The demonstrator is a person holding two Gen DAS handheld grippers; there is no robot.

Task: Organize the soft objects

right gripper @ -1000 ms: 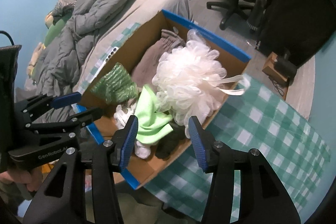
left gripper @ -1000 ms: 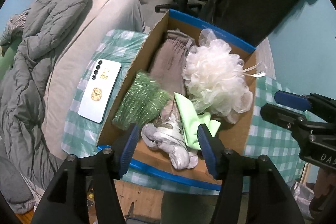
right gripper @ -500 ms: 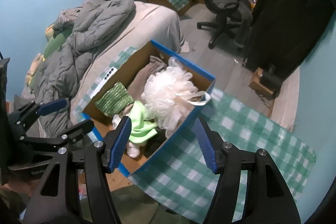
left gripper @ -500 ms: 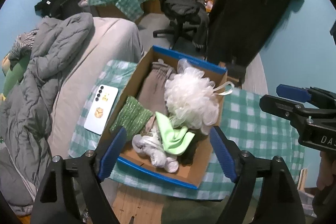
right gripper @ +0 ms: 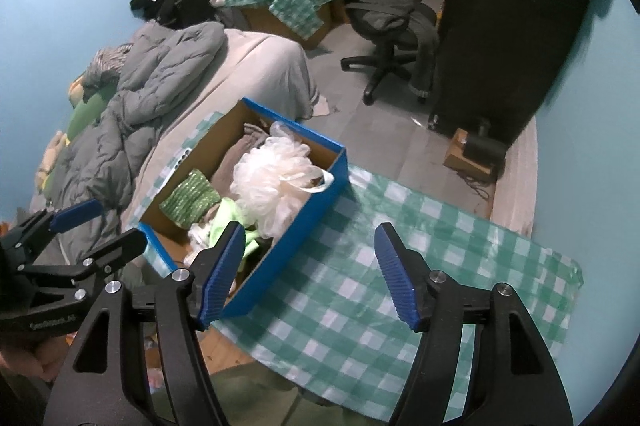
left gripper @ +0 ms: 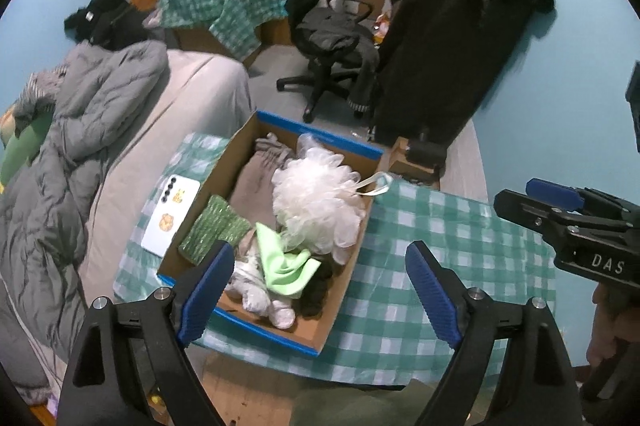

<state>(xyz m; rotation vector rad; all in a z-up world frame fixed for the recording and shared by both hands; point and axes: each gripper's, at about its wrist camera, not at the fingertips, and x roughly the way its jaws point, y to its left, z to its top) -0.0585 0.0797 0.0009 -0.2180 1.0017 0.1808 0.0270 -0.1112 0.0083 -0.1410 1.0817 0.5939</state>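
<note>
One cardboard box (left gripper: 208, 186) with blue-edged flaps stands on the green-and-white checked cloth (left gripper: 440, 226) covering the worktop, at its left end beside the bed (left gripper: 180, 106). All the soft objects in view lie inside that box. Counted there: one white mesh bath pouf (left gripper: 320, 204) with a loop strap draped over the box's right wall; one green knitted piece (left gripper: 214, 228) against the left wall; one light-green cloth (left gripper: 286, 260) below the pouf; one grey-brown folded cloth (left gripper: 256, 182) at the far end; one white-grey bundle (left gripper: 260, 296) at the near end; one dark item (left gripper: 316, 292) beside it, too shadowed to identify.

One white phone (left gripper: 171, 214) lies face down on the cloth just left of the box, outside it.

Left claw (left gripper: 320, 284): jaws stand wide apart, having just been opening; nothing between the pads, which hang above the box's near end and clear of its contents. Right claw (right gripper: 310, 272): jaws apart, likewise just been opening; nothing gripped, positioned above the bare cloth beside the box's right wall.

Elsewhere: one grey quilted jacket (left gripper: 80, 130) on the bed, one black office chair (left gripper: 332, 42) on the floor.
</note>
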